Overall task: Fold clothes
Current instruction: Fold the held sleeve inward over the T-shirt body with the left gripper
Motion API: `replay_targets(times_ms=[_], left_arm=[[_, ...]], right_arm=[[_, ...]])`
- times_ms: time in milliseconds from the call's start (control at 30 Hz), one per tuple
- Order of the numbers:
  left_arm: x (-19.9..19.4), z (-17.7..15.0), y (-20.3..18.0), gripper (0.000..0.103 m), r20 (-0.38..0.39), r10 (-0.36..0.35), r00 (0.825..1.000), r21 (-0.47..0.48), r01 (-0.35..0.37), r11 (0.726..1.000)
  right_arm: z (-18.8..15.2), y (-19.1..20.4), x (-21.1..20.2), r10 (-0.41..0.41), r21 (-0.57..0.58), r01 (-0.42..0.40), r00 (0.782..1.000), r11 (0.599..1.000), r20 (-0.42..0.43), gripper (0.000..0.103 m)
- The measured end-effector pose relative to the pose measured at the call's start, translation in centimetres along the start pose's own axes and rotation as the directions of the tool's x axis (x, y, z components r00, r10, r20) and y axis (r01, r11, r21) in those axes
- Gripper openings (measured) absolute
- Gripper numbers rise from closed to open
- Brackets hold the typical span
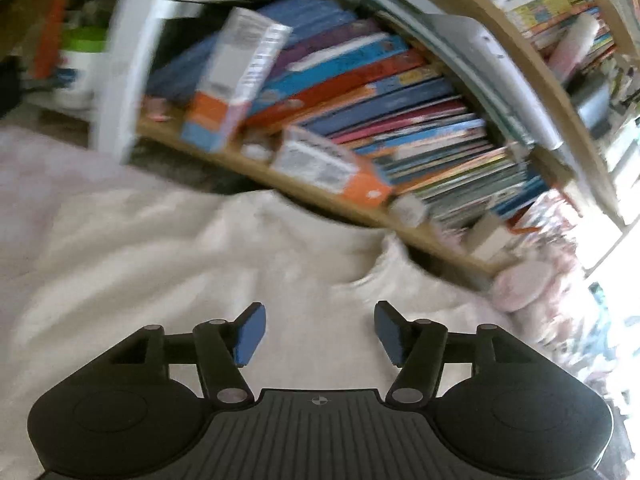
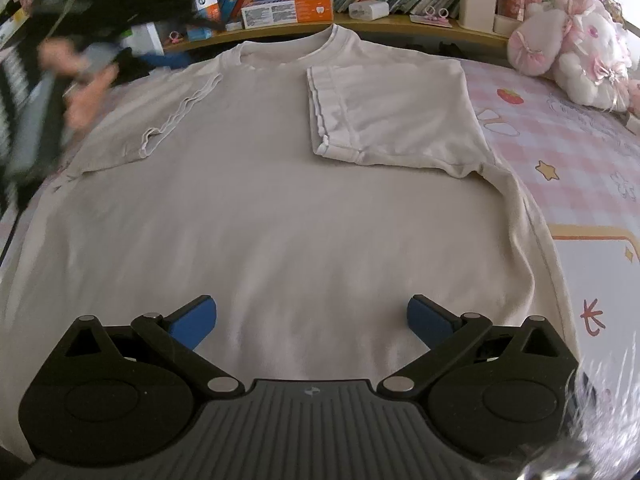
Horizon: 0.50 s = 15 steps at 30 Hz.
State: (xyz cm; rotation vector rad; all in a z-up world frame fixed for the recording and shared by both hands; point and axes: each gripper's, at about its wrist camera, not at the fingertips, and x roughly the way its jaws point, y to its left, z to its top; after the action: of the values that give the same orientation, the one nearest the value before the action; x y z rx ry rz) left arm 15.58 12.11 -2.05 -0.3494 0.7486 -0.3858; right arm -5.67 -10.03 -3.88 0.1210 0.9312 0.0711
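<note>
- Right wrist view: cream short-sleeved cotton T-shirt [image 2: 280, 208] spread flat on bed with pink checked printed sheet [image 2: 560, 128], neckline toward wooden bookshelf [image 2: 360, 24] at far edge.
- Right-hand sleeve of shirt [image 2: 384, 116] folded inward over chest, ribbed hem edge running straight down near middle; neat and flat.
- Left-hand sleeve [image 2: 160, 120] folded inward too, but looser, hem wavy and lying on a slant.
- Body of shirt smooth, few shallow wrinkles, side seam curving along right edge.
- Right claw [image 2: 312, 320] poised over lower part of shirt, blue pads spread wide apart, nothing between them; released.
- Blurred hand [image 2: 80, 92] at left edge of same view, by shirt's left shoulder, gripping grey-and-black tool handle.
- Left wrist view, heavily blurred: left claw [image 1: 318, 334] above cream fabric near collar, blue pads parted, gripping nothing; released.
- Row of colourful book spines [image 1: 380, 108] tilted on bookshelf behind, orange-and-white toothpaste box [image 1: 332, 168] lying in front of them.
- Pink-and-white plush toy [image 2: 576, 48] sitting on bed at far right corner, well apart from shirt.
- White charger block [image 2: 368, 10] on shelf ledge just beyond collar.
</note>
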Motion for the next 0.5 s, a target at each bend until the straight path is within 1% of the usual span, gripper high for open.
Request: replay_targets(times_ms=[67, 167, 200, 233, 267, 367, 400, 433, 467, 500], left_arm=[[-1.6, -1.0, 1.2, 0.06, 0.006, 0.103, 0.995, 0.045, -0.103, 0.994], [-3.3, -3.3, 2.2, 0.058, -0.017, 0.211, 0.977, 0.146, -0.206, 0.968], [-3.5, -4.0, 2.0, 0.057, -0.018, 0.239, 0.971, 0.194, -0.231, 0.954], [-3.6, -4.6, 1.4, 0.056, -0.013, 0.265, 0.964, 0.256, -0.253, 0.933], [-3.4, -5.2, 0.4, 0.054, 0.005, 0.292, 0.956, 0.329, -0.277, 0.903], [-3.0, -6.6, -1.7, 0.051, 0.035, 0.293, 0.955, 0.432, -0.279, 0.858], [-2.7, -6.9, -2.3, 0.051, 0.037, 0.292, 0.956, 0.451, -0.277, 0.849], [-2.2, -7.1, -2.7, 0.045, 0.036, 0.313, 0.949, 0.471, -0.292, 0.833], [-1.3, -7.2, -3.0, 0.025, 0.024, 0.361, 0.932, 0.488, -0.327, 0.81], [-0.5, -7.2, -2.8, 0.018, 0.007, 0.412, 0.911, 0.489, -0.362, 0.794]], right_arm=[[0.0, -0.3, -0.1, 0.0, 0.012, 0.0, 1.0, 1.0, 0.005, 0.103], [0.0, -0.5, -0.1, 0.002, 0.019, -0.002, 1.0, 1.0, 0.009, 0.103], [0.0, -0.5, -0.1, 0.003, 0.019, -0.003, 1.0, 1.0, 0.01, 0.103], [0.0, -0.5, -0.1, 0.005, 0.019, -0.005, 1.0, 1.0, 0.01, 0.103], [0.0, -0.5, -0.2, 0.007, 0.017, -0.008, 1.0, 1.0, 0.01, 0.103], [0.0, -0.4, -0.3, 0.016, 0.01, -0.016, 1.0, 1.0, 0.009, 0.103], [0.0, -0.4, -0.3, 0.019, 0.008, -0.019, 1.0, 1.0, 0.009, 0.103], [0.0, -0.4, -0.3, 0.022, 0.005, -0.022, 1.0, 1.0, 0.009, 0.103], [0.0, -0.3, -0.4, 0.025, 0.003, -0.025, 1.0, 1.0, 0.009, 0.103], [0.0, -0.3, -0.4, 0.026, -0.002, -0.026, 1.0, 1.0, 0.009, 0.103]])
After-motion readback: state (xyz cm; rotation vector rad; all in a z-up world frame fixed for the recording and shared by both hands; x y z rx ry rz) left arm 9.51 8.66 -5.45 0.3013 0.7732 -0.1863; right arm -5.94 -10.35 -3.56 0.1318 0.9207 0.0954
